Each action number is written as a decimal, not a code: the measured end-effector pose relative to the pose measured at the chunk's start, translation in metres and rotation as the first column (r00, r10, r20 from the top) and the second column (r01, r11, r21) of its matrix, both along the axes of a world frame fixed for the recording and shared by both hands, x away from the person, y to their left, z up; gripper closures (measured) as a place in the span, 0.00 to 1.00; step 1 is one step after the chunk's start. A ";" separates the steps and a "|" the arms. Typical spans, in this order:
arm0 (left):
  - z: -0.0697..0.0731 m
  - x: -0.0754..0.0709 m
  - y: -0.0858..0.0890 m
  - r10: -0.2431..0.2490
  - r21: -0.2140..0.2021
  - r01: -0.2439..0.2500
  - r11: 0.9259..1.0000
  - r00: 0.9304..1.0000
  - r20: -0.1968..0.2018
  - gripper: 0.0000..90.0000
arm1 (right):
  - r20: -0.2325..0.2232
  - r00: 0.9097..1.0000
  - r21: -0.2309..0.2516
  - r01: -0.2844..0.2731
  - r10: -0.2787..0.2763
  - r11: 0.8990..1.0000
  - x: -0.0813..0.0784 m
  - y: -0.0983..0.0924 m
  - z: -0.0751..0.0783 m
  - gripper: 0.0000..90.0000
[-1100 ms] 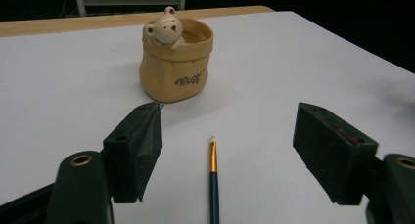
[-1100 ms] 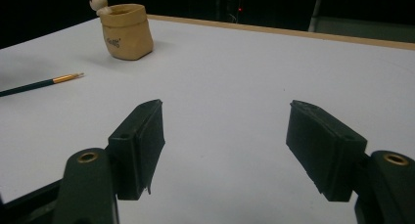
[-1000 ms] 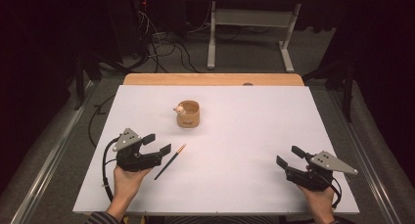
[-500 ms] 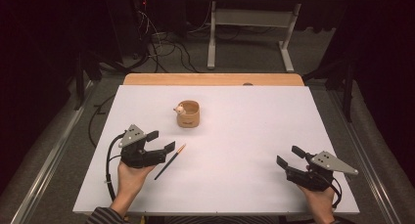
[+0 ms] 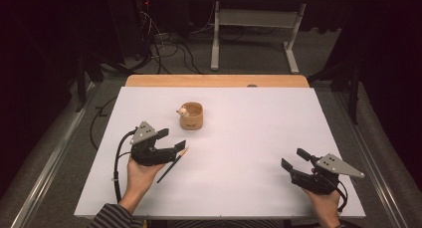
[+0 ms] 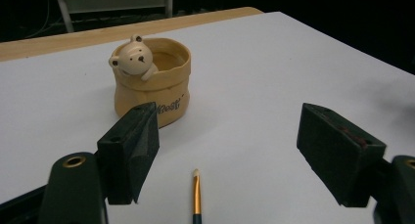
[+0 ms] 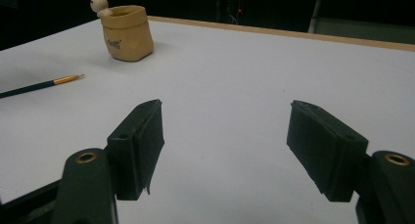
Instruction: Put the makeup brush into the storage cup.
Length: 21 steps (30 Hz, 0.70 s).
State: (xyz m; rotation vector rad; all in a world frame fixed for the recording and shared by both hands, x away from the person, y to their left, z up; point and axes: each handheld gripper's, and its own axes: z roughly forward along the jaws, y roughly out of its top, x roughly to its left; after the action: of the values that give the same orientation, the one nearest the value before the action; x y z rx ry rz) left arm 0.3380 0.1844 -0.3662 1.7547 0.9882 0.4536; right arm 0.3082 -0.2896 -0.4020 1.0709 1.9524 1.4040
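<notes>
One paintbrush (image 6: 196, 197) lies flat on the white table (image 5: 249, 138), right between the spread jaws of the left gripper (image 5: 175, 142) & a bit below them, bristle tip pointing away toward the bear-faced pot (image 6: 151, 79). Probably the gripper is set astride it w/ jaws wide so they can close on the handle; nothing is pinched yet. The pot stands upright just beyond the left jaws, near but apart from the brush, likely where the brush is meant to go. Right gripper (image 5: 297, 161) sits well apart at the other side of the table, jaws also spread & holding nothing, prob. just waiting. The left gripper view gives the brush's gold ferrule & pale tip plus the lettering on the pot, which the high view is too small to show; the high view gives both hands & the whole layout. The right gripper view catches the brush (image 7: 41, 85) & pot (image 7: 126, 32) far off to its left.
</notes>
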 end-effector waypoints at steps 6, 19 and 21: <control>0.003 0.007 -0.007 -0.015 -0.005 0.015 1.000 1.000 0.006 0.27 | -0.002 1.000 0.002 -0.003 0.003 1.000 0.000 0.000 0.000 0.35; 0.008 0.021 -0.021 -0.040 -0.012 0.040 0.999 0.999 0.012 0.28 | -0.006 1.000 0.009 -0.005 0.005 1.000 0.000 0.000 0.000 0.35; 0.010 0.023 -0.024 -0.045 -0.009 0.045 0.999 0.999 0.011 0.27 | -0.006 1.000 0.013 -0.004 0.004 1.000 0.000 0.000 0.000 0.35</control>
State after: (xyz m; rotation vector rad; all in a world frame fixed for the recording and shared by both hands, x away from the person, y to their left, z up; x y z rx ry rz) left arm 0.3609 0.1608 -0.3565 1.7609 0.9394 0.4291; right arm 0.3082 -0.2897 -0.4021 1.0795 1.9528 1.4193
